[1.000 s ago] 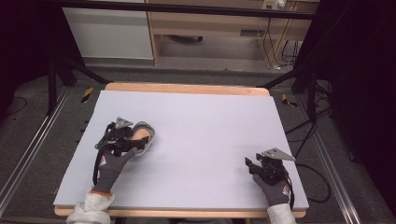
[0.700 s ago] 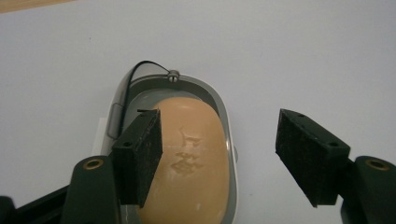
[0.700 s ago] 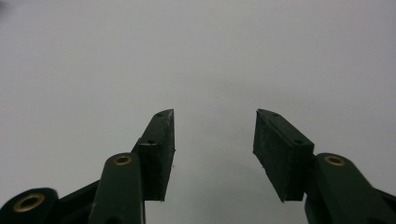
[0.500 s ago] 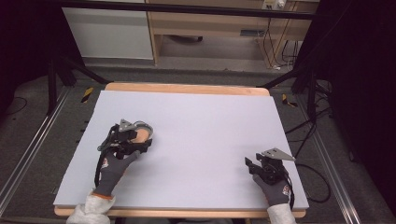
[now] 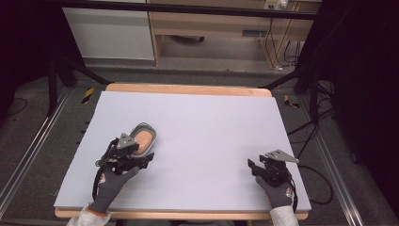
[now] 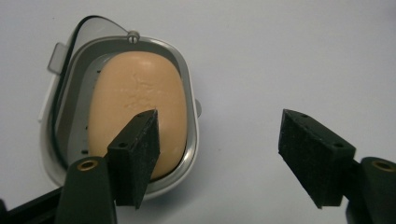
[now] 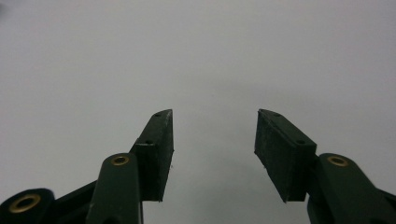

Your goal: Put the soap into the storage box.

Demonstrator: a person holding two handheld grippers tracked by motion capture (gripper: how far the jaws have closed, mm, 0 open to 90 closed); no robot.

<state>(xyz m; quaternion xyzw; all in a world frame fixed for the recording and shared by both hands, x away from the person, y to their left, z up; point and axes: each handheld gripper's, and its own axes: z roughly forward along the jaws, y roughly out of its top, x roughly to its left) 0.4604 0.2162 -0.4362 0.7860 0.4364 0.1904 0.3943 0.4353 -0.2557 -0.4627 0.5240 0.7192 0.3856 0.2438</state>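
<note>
Peach oval soap bar (image 6: 135, 102) sits in our grey lidless dish (image 6: 189, 140) on the pale tabletop (image 5: 211, 127). Left tool (image 6: 217, 140) gapes wide beside it, holding nothing. Right tool (image 7: 215, 135) just opened a bit, empty too.

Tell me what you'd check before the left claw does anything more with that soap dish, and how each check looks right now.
1. Left gripper jaws open: ok.
2. Soap lying inside the soap dish: ok.
3. Dish centred between the jaws: not ok; one jaw is over the soap, the other over bare table.
4. Dish lid shut: not ok, open.
5. Right gripper holding nothing, jaws just opening: ok.
6. Pad touching the soap: cannot tell.
</note>
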